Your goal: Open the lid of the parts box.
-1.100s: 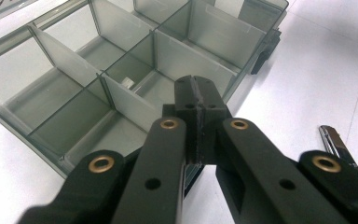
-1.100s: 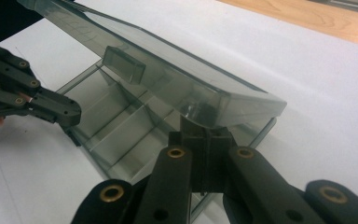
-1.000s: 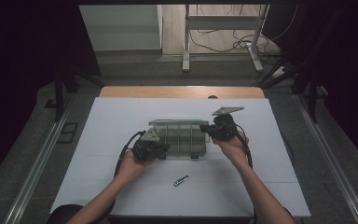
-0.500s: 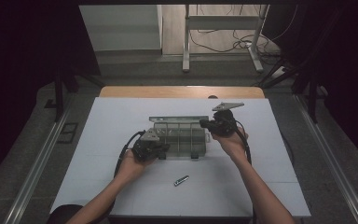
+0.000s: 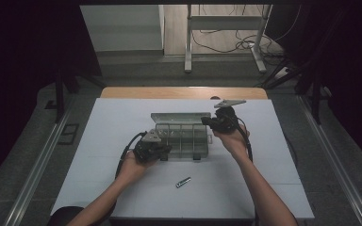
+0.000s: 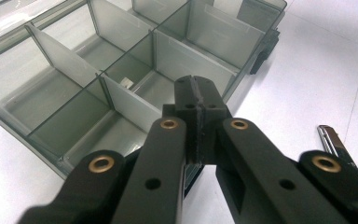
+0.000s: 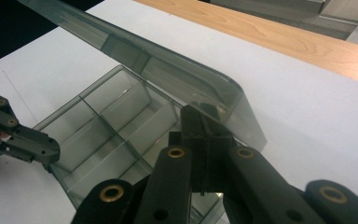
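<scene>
A clear grey compartment box (image 5: 185, 141) lies mid-table with its lid (image 5: 181, 117) tilted up at the back. My right gripper (image 5: 207, 122) is shut, with its tip under the lid's right front corner. In the right gripper view the closed jaws (image 7: 199, 116) touch the lid (image 7: 168, 70) from below, above the box's dividers (image 7: 121, 116). My left gripper (image 5: 163, 149) is shut at the box's front left corner. In the left gripper view its tip (image 6: 196, 91) hangs over the front wall and the compartments (image 6: 121, 93). One compartment holds a small white piece (image 6: 127, 83).
A small metal object (image 5: 183, 182) lies on the white table in front of the box, also by my left gripper's jaw (image 6: 333, 140). A wooden strip (image 5: 184, 92) borders the far table edge. My left gripper (image 7: 51, 156) shows at the left of the right gripper view.
The lid has swung up from nearly flat to well tilted, and my right gripper has risen and moved back with it. My left gripper has stayed at the front corner.
</scene>
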Tool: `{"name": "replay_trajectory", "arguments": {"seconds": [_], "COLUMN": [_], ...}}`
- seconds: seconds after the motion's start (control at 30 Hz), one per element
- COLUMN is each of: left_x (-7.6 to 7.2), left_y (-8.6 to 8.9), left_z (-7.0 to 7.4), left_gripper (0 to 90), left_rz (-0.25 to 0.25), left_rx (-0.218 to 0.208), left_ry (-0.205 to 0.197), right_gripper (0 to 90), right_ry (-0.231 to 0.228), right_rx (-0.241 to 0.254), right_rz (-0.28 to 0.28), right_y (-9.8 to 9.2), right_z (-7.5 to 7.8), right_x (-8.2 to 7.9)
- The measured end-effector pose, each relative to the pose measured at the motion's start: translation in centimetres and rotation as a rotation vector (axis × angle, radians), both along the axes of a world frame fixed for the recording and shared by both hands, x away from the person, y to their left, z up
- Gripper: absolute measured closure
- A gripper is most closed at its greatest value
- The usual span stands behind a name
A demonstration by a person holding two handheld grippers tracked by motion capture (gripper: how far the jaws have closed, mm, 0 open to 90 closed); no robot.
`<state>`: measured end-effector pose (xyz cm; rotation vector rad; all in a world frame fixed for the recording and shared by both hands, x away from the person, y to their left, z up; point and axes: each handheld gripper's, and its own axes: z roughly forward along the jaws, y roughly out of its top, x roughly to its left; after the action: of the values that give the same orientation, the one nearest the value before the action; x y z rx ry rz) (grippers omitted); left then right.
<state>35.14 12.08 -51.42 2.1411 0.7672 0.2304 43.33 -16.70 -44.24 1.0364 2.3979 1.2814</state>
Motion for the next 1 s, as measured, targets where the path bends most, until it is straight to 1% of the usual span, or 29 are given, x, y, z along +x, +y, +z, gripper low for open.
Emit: {"name": "replay_trajectory", "arguments": {"seconds": [1.0], "left_x": [0.0], "left_y": [0.0], "left_z": [0.0], "left_gripper": [89.9], "left_rz": [-0.003], "left_rx": [-0.003], "left_ry": [0.001], "right_gripper": [88.8], "right_ry": [0.0], "right_rx": [0.001], "right_rz": [-0.018], "right_y": [0.7], "right_z": [-0.1], "right_x": [2.3]}}
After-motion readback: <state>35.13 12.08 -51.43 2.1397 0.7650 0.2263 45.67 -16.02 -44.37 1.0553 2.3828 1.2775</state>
